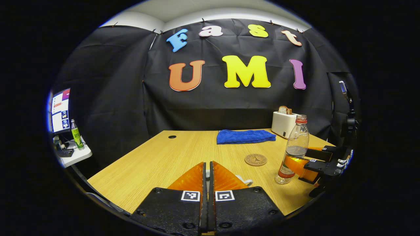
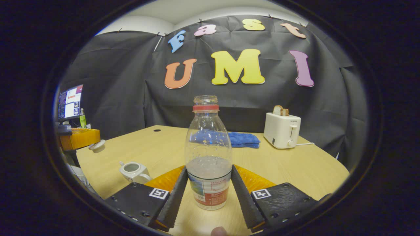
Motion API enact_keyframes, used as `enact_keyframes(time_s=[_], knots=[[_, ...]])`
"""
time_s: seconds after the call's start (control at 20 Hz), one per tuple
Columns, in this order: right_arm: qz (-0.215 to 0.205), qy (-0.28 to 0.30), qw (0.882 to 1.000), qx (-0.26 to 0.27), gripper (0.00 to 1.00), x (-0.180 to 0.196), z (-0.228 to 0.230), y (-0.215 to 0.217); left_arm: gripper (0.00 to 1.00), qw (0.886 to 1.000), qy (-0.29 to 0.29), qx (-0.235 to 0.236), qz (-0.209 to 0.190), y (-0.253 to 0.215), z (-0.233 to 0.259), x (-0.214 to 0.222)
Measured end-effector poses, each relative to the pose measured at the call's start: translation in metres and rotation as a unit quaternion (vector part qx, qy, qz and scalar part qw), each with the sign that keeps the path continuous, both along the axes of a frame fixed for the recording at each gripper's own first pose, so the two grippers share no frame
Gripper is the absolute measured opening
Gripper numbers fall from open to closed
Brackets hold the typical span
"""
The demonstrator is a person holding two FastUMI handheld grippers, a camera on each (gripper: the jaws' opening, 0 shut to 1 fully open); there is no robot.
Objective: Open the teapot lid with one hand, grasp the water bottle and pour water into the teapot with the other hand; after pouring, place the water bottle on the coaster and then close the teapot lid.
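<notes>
The right tool [image 2: 209,190] grips the water bottle [image 2: 208,154] standing on the desk [image 2: 295,167]; the left tool [image 1: 207,173] is clenched on the teapot lid [image 2: 97,146], above the open teapot [image 2: 133,171].

A recording booth in an office: black cloth wall [image 1: 229,108] behind a wooden table [image 1: 164,164], lit monitor [image 1: 60,109] at far left.
</notes>
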State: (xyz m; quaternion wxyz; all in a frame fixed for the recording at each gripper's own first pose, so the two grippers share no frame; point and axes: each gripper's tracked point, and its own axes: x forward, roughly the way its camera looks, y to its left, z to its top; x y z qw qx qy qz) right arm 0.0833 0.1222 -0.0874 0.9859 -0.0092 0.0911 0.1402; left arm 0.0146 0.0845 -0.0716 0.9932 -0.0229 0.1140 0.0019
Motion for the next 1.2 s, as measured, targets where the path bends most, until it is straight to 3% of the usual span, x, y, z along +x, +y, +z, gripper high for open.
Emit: enact_keyframes(time_s=[0.25,0.5,0.65,0.85,1.2], knots=[[0.015,-0.026,0.996,-0.086,0.73,-0.006,0.01,0.013,0.03,1.0,-0.018,-0.009,0.002,0.012,0.009,0.0],[0.075,-0.064,0.962,-0.255,0.7,-0.013,0.011,0.047,0.03,0.999,-0.031,-0.005,-0.023,0.013,0.015,0.0],[0.09,-0.096,0.926,-0.354,0.69,-0.008,0.006,0.052,0.03,0.999,-0.034,-0.001,-0.021,0.023,0.018,-0.002],[0.082,-0.153,0.856,-0.487,0.69,0.01,0.007,0.048,0.03,0.999,-0.035,-0.007,-0.013,0.037,0.017,-0.002],[0.084,-0.206,0.771,-0.596,0.69,0.026,0.003,0.058,0.03,0.999,-0.034,-0.009,-0.011,0.044,0.016,-0.003]])
